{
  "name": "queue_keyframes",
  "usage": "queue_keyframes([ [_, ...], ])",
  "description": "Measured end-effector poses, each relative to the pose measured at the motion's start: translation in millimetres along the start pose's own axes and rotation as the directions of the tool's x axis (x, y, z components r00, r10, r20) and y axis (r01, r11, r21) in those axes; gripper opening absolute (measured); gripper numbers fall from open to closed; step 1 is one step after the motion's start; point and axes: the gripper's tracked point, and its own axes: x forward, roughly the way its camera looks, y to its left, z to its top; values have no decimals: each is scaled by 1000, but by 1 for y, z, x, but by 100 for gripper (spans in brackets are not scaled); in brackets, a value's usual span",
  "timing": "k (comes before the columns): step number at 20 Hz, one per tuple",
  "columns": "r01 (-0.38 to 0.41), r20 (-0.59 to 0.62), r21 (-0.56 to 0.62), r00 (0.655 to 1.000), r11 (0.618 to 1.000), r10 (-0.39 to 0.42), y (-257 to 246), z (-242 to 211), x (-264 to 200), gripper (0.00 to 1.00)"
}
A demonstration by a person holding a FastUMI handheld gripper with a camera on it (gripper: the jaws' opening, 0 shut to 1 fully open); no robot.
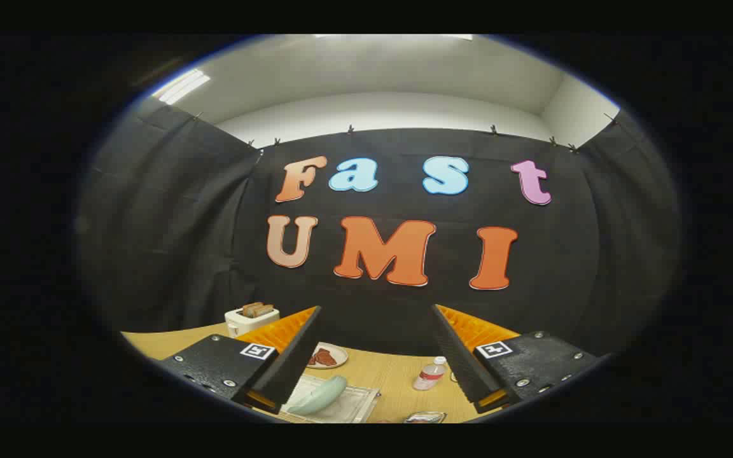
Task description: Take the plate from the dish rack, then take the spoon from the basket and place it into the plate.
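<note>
Wooden table [392, 375]: toaster [251, 318] (bread in slots); beside it, small plate [328, 356]; farther off, water bottle [430, 374]; nearer, clear tray [354, 407].

The gripper [376, 356] hangs above, fingers spread apart on nothing.

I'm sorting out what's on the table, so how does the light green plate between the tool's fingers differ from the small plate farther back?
The light green plate stands tilted on edge in a clear rack; the small plate lies flat on the table. The green one looks empty; the small one carries reddish-brown food. The green one sits nearer the open tool. Both are round.
</note>
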Motion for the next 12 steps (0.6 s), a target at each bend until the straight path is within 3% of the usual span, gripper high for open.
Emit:
queue_keyframes([
  [12,18,-19,-10,1000,1000,-18,-17,-5,2,99],
])
